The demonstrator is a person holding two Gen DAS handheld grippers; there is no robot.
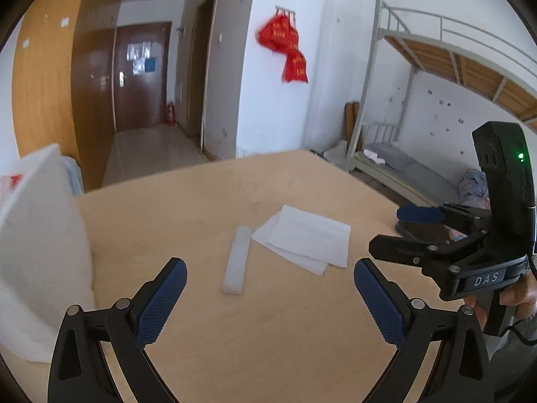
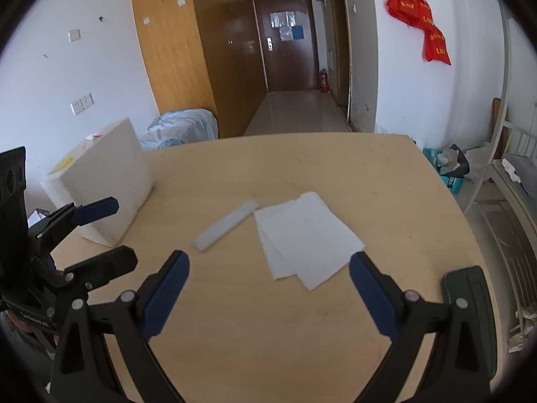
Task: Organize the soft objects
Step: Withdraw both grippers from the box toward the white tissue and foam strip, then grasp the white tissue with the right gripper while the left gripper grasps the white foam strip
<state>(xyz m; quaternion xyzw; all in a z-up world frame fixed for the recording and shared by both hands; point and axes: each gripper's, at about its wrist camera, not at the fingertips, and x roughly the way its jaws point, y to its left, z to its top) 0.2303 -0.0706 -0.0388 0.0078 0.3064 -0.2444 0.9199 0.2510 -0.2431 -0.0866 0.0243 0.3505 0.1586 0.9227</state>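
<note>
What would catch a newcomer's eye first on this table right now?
Probably the stack of flat white sheets lying mid-table on the light wooden tabletop, with a narrow white folded strip just to its left. Next, the big white foam-like block standing at the table's left edge. Both the left gripper and right gripper hover open, holding nothing.

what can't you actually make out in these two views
- Large white foam block: left wrist view, motion-blurred and cut off by the left edge; its full shape is lost.
- Lower white sheet: right wrist view, mostly covered by the upper white sheet.
- Papers on the brown door: too small to read.
- Gold print on the red cloths: blurred.
</note>
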